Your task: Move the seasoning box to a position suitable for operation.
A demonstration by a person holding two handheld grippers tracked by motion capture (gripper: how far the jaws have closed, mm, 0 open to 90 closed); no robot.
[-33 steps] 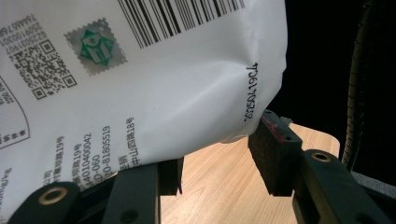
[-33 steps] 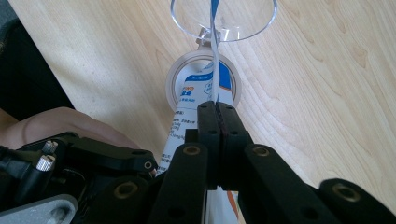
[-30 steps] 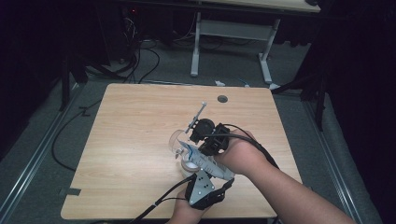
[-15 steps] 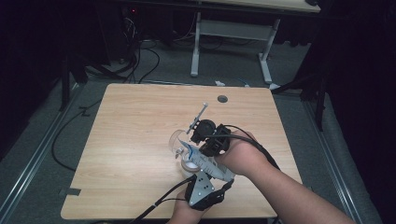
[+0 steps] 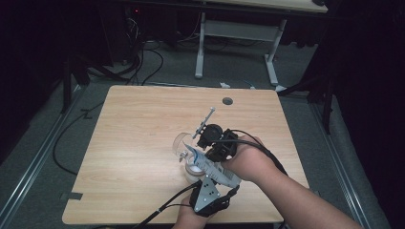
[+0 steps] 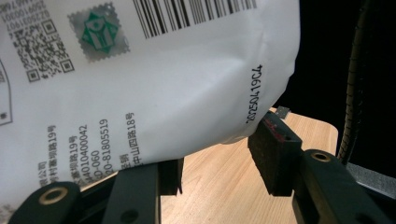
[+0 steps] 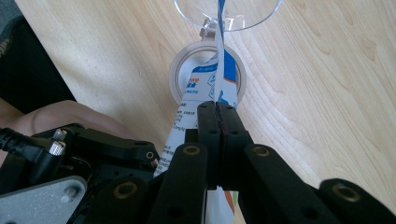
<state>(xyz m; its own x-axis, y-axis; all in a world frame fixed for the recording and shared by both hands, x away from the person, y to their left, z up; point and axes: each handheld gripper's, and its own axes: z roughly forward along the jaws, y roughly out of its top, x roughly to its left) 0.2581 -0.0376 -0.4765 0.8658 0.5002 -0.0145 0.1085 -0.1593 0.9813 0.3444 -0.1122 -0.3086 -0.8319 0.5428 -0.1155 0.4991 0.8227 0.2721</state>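
A white pouch [image 5: 208, 166] with blue print and a barcode [image 6: 140, 84] is held between both grippers above the wooden table [image 5: 143, 124]. My right gripper [image 7: 217, 108] is shut on the pouch's thin upper edge [image 7: 219, 70], whose tip reaches over the rim of a clear glass [image 7: 261, 14]. My left gripper [image 6: 219, 163] holds the bulging lower part, jaws fairly wide, pads against its sides. In the high view the left gripper [image 5: 206, 188] is near the table's front edge, the right gripper [image 5: 204, 151] just beyond it, beside the glass [image 5: 180, 142].
A roll of tape [image 7: 175, 79] lies flat on the table under the pouch, just in front of the glass. A round cable hole [image 5: 227, 101] sits near the table's far edge. Cables trail off the front edge. Bare wood spreads to the left and far side.
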